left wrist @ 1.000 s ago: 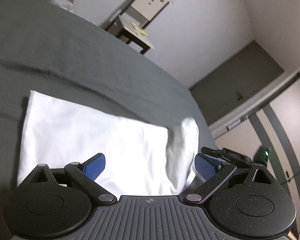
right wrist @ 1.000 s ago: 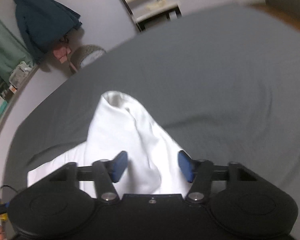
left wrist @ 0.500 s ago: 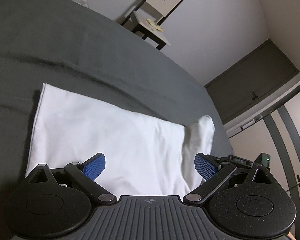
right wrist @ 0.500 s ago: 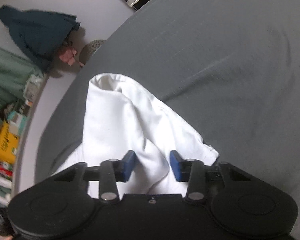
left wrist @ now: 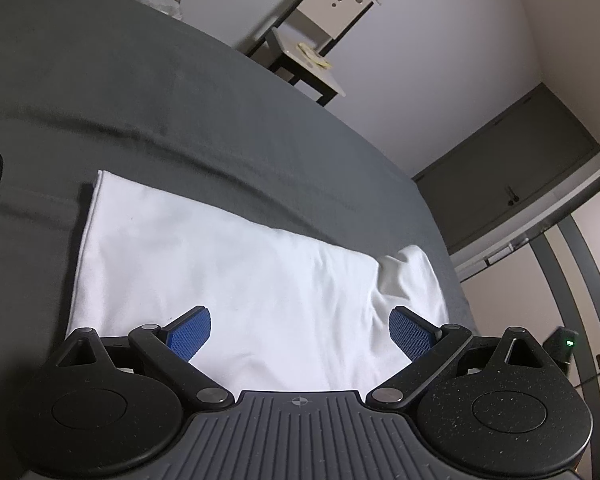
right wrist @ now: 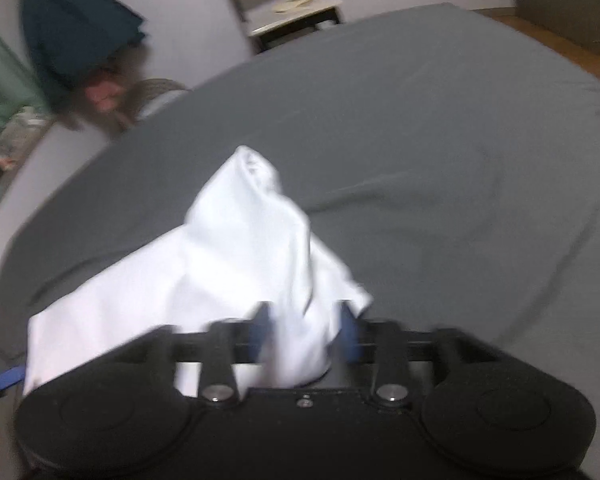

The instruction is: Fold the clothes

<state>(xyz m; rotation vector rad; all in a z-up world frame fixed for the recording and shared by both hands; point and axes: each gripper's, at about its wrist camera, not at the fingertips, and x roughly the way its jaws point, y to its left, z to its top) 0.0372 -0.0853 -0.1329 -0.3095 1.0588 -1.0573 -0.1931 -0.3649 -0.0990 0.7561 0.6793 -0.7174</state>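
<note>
My right claw point(right wrist: 306, 336) is clenched on a bunched end of the white garment point(right wrist: 204, 280); the cloth rises between the two blue pads and drapes up into a peak ahead of them, though this view is smeared by motion, so I cannot tell how much fabric is pinched. My left claw point(left wrist: 300, 330) is released, its pads spread wide with the garment's flat part lying under and between them, gripping nothing.

From the left wrist view the white garment point(left wrist: 228, 280) lies on the grey bed point(left wrist: 180, 92) as a smooth, roughly rectangular panel, its far edge straight, with one end rumpled and lifted at the right.

I judge that a fold is in hand: the right claw has one end raised off the bed while the rest lies flat. The next move, as I read it, calls for carrying that raised end over the flat panel, keeping the edges in line, and laying it down without dragging the lower layer. The left claw is placed well to pin the flat part. The soft cloth may sag or twist as it travels.

Beyond the bed stand a chair point(left wrist: 316, 40) and a dark garment point(right wrist: 80, 28) hanging on the wall.
</note>
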